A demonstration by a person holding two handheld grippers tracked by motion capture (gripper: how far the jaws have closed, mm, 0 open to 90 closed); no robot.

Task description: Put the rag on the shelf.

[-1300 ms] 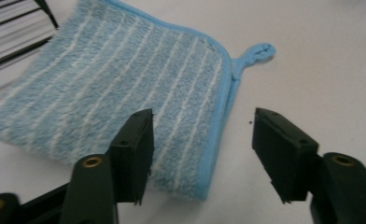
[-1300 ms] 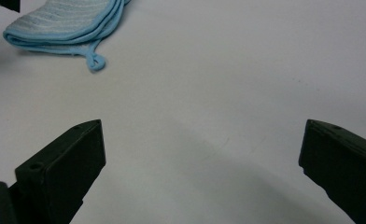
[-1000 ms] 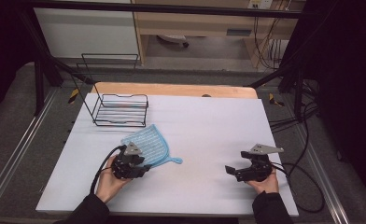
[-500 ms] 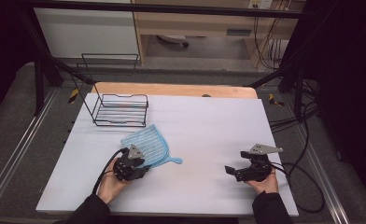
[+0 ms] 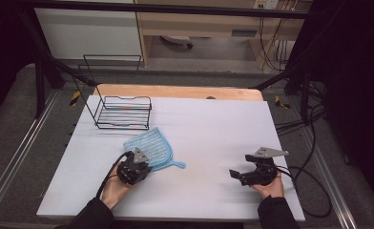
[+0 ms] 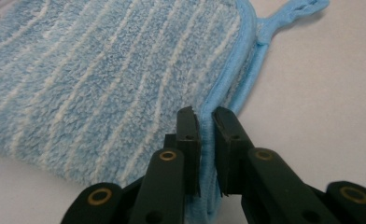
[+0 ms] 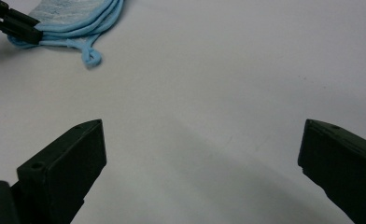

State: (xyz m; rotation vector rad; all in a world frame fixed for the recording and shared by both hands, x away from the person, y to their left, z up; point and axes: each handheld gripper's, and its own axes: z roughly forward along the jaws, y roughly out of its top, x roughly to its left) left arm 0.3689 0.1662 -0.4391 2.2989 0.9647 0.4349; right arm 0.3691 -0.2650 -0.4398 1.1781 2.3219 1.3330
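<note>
Your left gripper (image 5: pixel 138 168) has its jaws pinched on the bound edge of the blue cloth (image 5: pixel 149 149); the left gripper view shows the trim (image 6: pixel 208 122) standing upright between the two black jaws, with the striped fleece spreading away up and to the left. The cloth lies flat on the white table (image 5: pixel 209 124), left of centre, with its hanging loop (image 5: pixel 179 165) trailing out toward the middle. Its far corner sits just beside the black wire rack (image 5: pixel 123 113), which stands near the table's far-left corner.

Your right gripper (image 5: pixel 236 175) rests low near the front right, jaws spread wide and holding nothing, pointed across the table at the cloth (image 7: pixel 78 14). Between the two grippers the tabletop is bare, and so is the whole right half up to the wooden strip (image 5: pixel 175 91) along the far edge. Beyond the right edge, cables (image 5: pixel 304 124) lie on the grey floor.
</note>
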